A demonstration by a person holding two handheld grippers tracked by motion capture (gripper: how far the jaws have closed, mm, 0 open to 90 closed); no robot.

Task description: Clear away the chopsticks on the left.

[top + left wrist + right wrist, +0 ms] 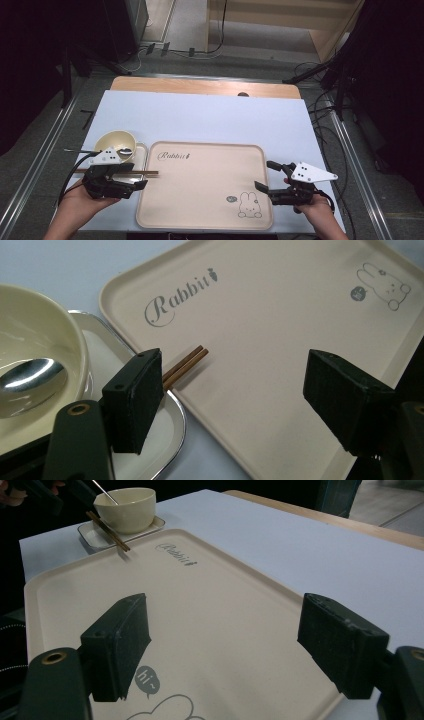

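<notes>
From where I stand, the left gripper (pixel 140 176) hangs over the tray's (pixel 210 220) left edge with its jaws spread wide and nothing between them, the brown chopsticks (pixel 185 365) lying just beside one jaw, their far ends hidden behind it. They rest across the small white dish (pixel 141 151) under the cream bowl (pixel 114 141), tips reaching onto the tray, and a metal spoon (pixel 30 381) sits inside the bowl. The right gripper (pixel 265 176) is likewise wide open and empty at the tray's right edge, near the rabbit drawing (pixel 249 205).
</notes>
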